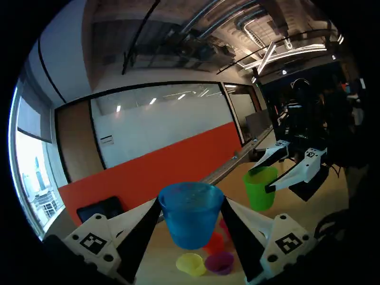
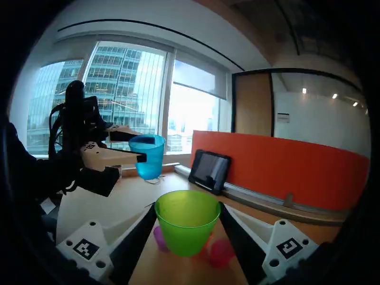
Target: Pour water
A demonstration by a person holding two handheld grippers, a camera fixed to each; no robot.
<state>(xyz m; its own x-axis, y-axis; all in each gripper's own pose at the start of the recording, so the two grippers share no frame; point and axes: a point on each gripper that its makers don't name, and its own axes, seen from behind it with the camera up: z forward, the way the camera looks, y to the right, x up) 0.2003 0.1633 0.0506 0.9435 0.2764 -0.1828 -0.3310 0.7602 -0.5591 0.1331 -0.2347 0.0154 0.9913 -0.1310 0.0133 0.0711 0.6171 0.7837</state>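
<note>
In the left gripper view, the left gripper (image 1: pixel 191 205) has its jaws clamped on a blue cup (image 1: pixel 191 216). One finger presses on each side of the cup, just under its rim. The cup stands upright between the jaws and is lifted off the worktop (image 1: pixel 156 266). It is translucent, but I cannot tell if there is water inside. Below the jaws, three small cups stand on the worktop close to each other: a yellow cup (image 1: pixel 191 264), a purple cup (image 1: pixel 220 262) and, partly hidden behind the blue cup, a red cup (image 1: pixel 213 242).

Ahead of these jaws and to their right side, the right gripper (image 1: pixel 260 179) holds a green cup (image 1: pixel 259 190). The two cups are near each other at about the same height, but they do not touch.

In the right gripper view, the jaws of the right gripper are clamped on the green cup, which is upright with its mouth open to the top. No water is visible in it. Ahead of these jaws and to their left, the left gripper carries the blue cup in the air. Straight beyond the jaws, a dark tablet (image 2: pixel 210 171) leans against an orange panel (image 2: pixel 294 166), and a large window (image 2: pixel 118 95) is behind the blue cup.
</note>
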